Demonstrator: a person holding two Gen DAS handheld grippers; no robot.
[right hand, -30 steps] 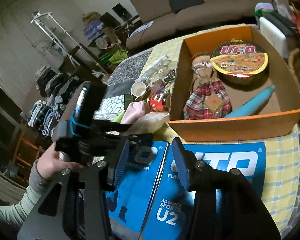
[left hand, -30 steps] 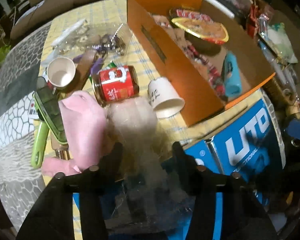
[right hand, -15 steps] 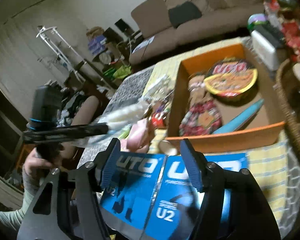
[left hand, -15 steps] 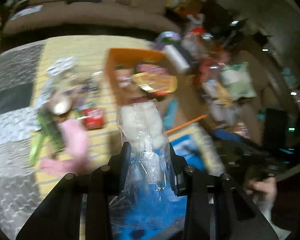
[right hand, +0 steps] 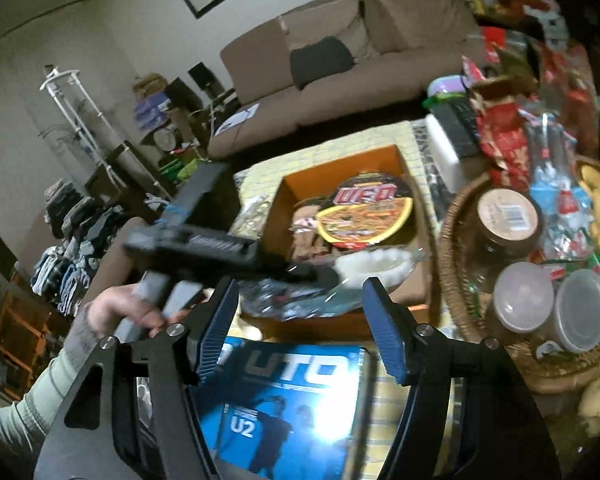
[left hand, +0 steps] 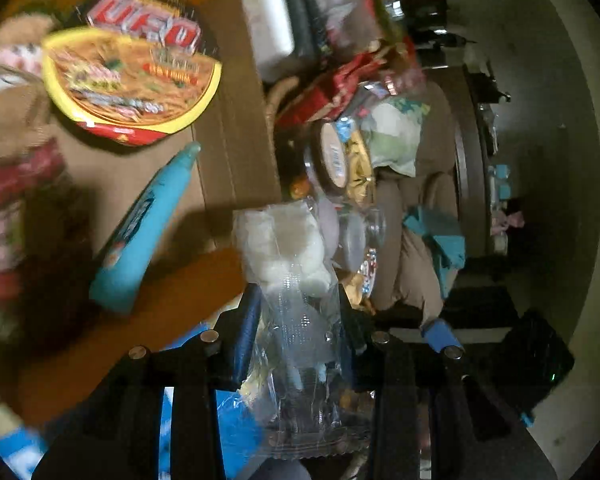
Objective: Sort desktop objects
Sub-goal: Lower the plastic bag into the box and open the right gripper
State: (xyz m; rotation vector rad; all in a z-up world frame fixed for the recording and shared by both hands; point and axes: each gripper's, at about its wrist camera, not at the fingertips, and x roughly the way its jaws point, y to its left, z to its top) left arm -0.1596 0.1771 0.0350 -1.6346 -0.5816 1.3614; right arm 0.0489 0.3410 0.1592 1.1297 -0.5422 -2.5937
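The orange box (right hand: 342,322) holds a noodle bowl (right hand: 366,210), a doll (right hand: 306,226) and a blue tube (left hand: 142,228). The left gripper (left hand: 296,300) grips a clear bag (left hand: 290,264) above it; the right gripper (right hand: 300,312) is open.

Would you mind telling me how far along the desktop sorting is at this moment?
Done: the noodle bowl, the blue tube and a plaid doll lie in the orange box. In hand: the left gripper holds a clear bag of white pieces over the box. The right gripper is open and holds nothing.
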